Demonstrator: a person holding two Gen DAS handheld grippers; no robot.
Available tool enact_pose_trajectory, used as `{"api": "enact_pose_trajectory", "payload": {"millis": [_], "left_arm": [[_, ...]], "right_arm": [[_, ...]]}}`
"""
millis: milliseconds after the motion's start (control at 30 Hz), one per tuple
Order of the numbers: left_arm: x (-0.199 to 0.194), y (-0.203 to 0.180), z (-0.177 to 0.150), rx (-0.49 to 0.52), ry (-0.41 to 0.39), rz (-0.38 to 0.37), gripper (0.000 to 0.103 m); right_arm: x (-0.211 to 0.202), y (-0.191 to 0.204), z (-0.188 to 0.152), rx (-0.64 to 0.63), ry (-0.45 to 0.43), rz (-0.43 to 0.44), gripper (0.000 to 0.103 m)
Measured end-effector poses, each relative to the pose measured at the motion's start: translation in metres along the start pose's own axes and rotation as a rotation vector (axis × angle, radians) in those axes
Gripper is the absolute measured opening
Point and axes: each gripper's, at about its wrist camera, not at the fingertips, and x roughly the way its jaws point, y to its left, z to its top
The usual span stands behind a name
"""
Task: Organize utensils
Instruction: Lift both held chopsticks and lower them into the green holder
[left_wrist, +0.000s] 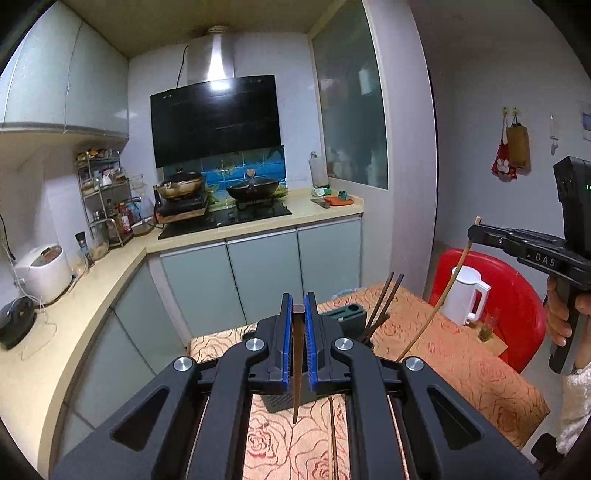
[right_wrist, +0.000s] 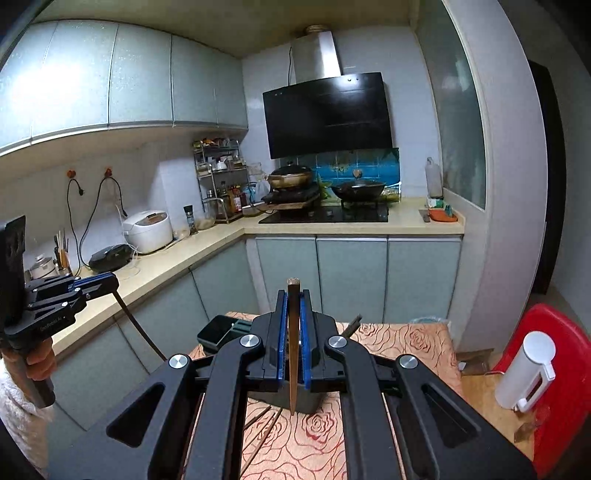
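My left gripper (left_wrist: 297, 308) is shut on a dark brown chopstick (left_wrist: 297, 369) that points down toward the table. My right gripper (right_wrist: 293, 295) is shut on a lighter brown chopstick (right_wrist: 293, 350), also pointing down. In the left wrist view the right gripper (left_wrist: 476, 230) is at the right, holding its thin chopstick (left_wrist: 436, 302) slanted. In the right wrist view the left gripper (right_wrist: 107, 282) is at the left with its dark chopstick (right_wrist: 140, 332). A dark green utensil holder (left_wrist: 352, 314) on the table holds several chopsticks (left_wrist: 384, 299); it also shows in the right wrist view (right_wrist: 221, 330). Loose chopsticks (right_wrist: 264, 428) lie on the tablecloth.
The table has a rose-patterned cloth (left_wrist: 461, 373). A white kettle (left_wrist: 465, 295) and a red chair (left_wrist: 517, 291) stand at the right. A kitchen counter (left_wrist: 92, 284) with a rice cooker (left_wrist: 44, 271) runs along the left; a stove with pans (left_wrist: 221, 192) is behind.
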Motion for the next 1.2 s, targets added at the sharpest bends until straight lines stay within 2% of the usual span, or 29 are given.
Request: {"api": "enact_pose_trajectory", "payload": {"millis": [467, 667, 867, 1200], "left_arm": [[0.034, 0.002, 0.049, -0.046, -0.048, -0.007, 0.007], [0.059, 0.003, 0.060, -0.061, -0.051, 0.002, 0.007], [0.089, 0.003, 0.054, -0.082, -0.029, 0.004, 0.007], [0.136, 0.011, 0.033, -0.111, 0.030, 0.022, 0.007]], "right_arm": [[0.030, -0.005, 0.030, -0.009, -0.030, -0.042, 0.007], [0.050, -0.002, 0.037, -0.029, -0.026, -0.049, 0.007], [0.067, -0.004, 0.037, -0.010, -0.016, -0.037, 0.007], [0.096, -0.005, 0.019, 0.020, 0.061, -0.008, 0.007]]}}
